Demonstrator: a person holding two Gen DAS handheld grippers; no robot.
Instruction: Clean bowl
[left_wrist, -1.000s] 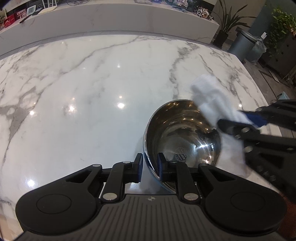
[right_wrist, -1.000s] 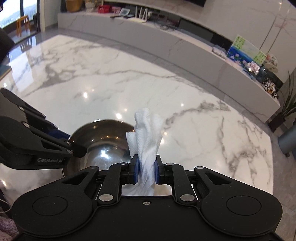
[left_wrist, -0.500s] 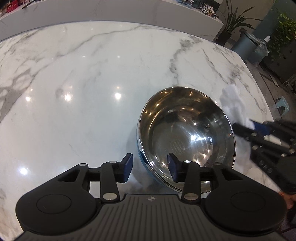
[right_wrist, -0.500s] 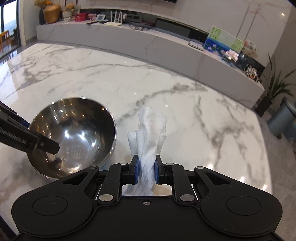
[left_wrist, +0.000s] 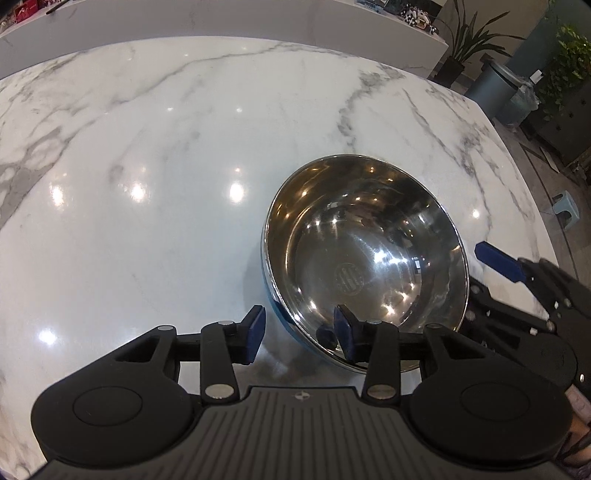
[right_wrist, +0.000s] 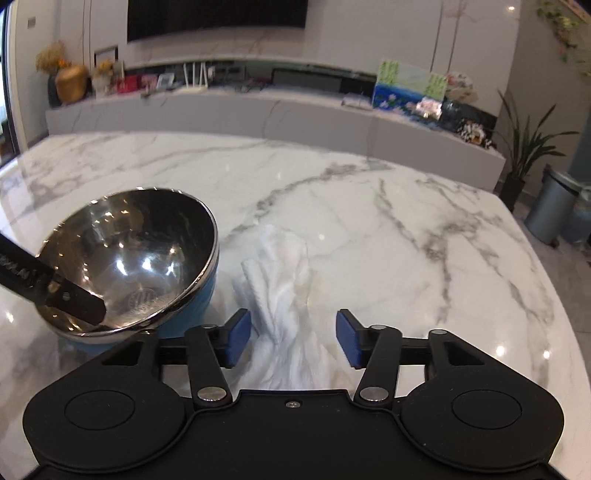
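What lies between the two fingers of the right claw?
In the right wrist view, the crumpled white paper towel lies on the marble table between the open right claw's fingers, apparently untouched by either.

Bare marble table (left_wrist: 147, 229) lies open to the left and far side. A tilted bowl (left_wrist: 364, 254) blocks the near right, and a paper towel (right_wrist: 284, 273) lies just beside it, between the right gripper's (right_wrist: 293, 338) spread fingers.
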